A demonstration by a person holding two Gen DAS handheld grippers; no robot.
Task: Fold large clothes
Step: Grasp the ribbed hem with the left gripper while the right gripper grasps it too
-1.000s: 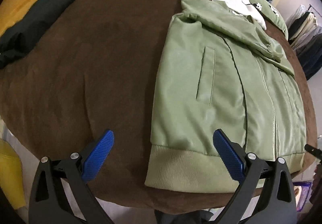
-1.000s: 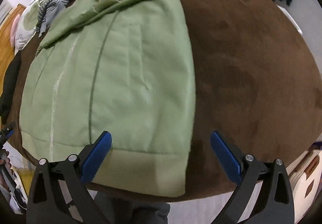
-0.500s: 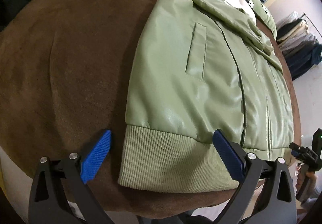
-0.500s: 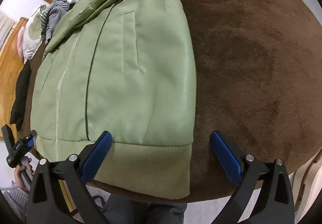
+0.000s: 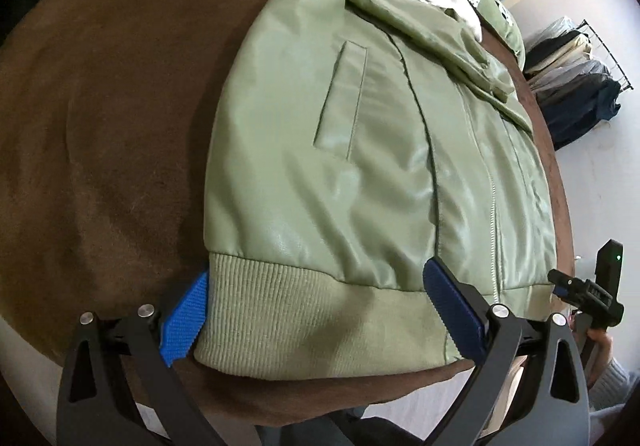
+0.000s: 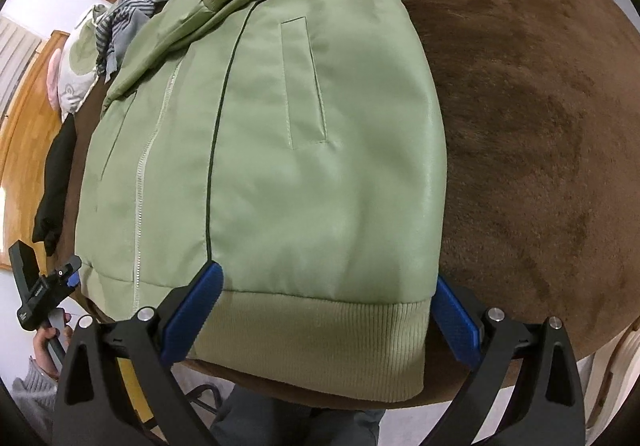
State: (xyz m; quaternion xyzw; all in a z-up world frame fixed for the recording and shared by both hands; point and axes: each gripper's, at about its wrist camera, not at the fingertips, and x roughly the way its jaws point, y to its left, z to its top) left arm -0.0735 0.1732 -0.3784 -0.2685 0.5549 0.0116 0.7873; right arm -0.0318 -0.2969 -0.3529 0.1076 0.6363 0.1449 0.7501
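- On brown velvety bedding [image 5: 100, 133], a glossy green jacket [image 5: 360, 149] is lying flat.
- Left gripper [image 5: 320, 310] and right gripper [image 6: 320, 310] are gaping wide, straddling its ribbed hem [image 6: 320, 342], gripping nothing.

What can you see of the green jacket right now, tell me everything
The green jacket lies flat, front up, on the brown cover. Smooth, slightly shiny shell, zipped centre, slit pockets, ribbed knit hem at the near edge, sleeves folded across its upper part. Each gripper's open jaws straddle a hem corner: left gripper, right gripper.
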